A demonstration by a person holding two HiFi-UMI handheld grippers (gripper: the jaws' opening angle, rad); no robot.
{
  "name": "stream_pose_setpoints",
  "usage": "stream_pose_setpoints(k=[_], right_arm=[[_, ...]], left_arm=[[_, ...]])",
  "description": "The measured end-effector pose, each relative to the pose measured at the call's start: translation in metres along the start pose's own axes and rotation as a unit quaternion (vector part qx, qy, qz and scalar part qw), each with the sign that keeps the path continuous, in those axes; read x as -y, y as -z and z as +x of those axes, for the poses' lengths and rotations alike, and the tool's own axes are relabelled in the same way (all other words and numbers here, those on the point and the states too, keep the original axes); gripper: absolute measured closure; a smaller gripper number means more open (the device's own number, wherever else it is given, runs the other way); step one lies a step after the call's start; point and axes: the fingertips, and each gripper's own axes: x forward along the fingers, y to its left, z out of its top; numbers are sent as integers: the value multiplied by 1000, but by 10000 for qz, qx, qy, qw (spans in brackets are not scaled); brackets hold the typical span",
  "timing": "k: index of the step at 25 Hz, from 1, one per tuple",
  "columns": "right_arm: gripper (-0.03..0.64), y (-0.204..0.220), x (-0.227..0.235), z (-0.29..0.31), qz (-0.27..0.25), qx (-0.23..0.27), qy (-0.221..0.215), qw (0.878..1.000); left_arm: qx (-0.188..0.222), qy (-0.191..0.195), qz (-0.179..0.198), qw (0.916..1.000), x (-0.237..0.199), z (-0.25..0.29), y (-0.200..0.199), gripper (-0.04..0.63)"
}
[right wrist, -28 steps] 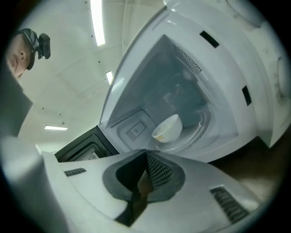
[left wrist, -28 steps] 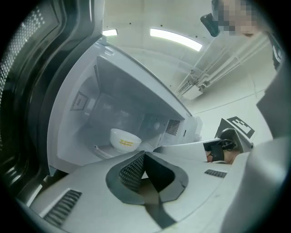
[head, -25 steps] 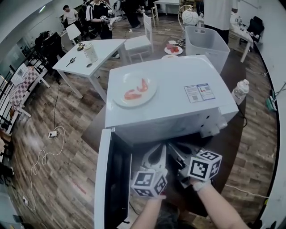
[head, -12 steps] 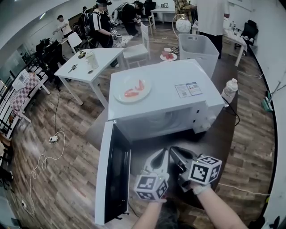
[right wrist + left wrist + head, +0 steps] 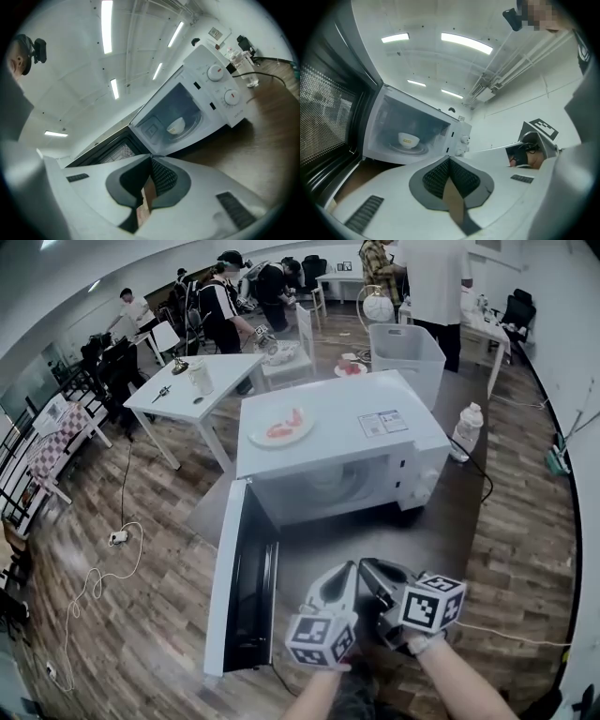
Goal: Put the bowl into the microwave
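Observation:
A small white bowl stands on the turntable inside the white microwave, and it also shows in the right gripper view. The microwave door hangs wide open to the left. My left gripper and right gripper are side by side in front of the opening, well back from it. In the left gripper view the left gripper is shut with nothing between its jaws. The right gripper is likewise shut and empty.
A plate with red food lies on the microwave's top. A plastic bottle stands to its right, a white bin behind it, a white table to the back left. Several people stand at the far end.
Both grippers have drawn back from the microwave's opening toward me. The microwave now sits farther off in the head view, with more of the brown table showing in front of it.

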Motion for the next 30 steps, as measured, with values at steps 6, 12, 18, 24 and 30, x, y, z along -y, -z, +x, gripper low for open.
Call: stream_pose_setpoints(k=[6,12,18,24,30], right_arm=[[617,17,-18,-23,-52,-55,-10,10000],[617,28,-38,-42,-31,-88,-117,9999],[617,33,-54,-56,-35,-64,-183,9998],[617,29,-70,-66,-103,-31,-294,9995],[617,35,-82,-77,-70,-58,-351,9993]], left_arm=[[-50,19,43,10000,17,-27,5,584],[-91,54,97,9999,32,-48,6,584],[-106,56,106,9999,42,-64,2,584],[-89,80,213,9997,51,-74,-8,585],[-96,117,245,9996,59,-85,-12,585]])
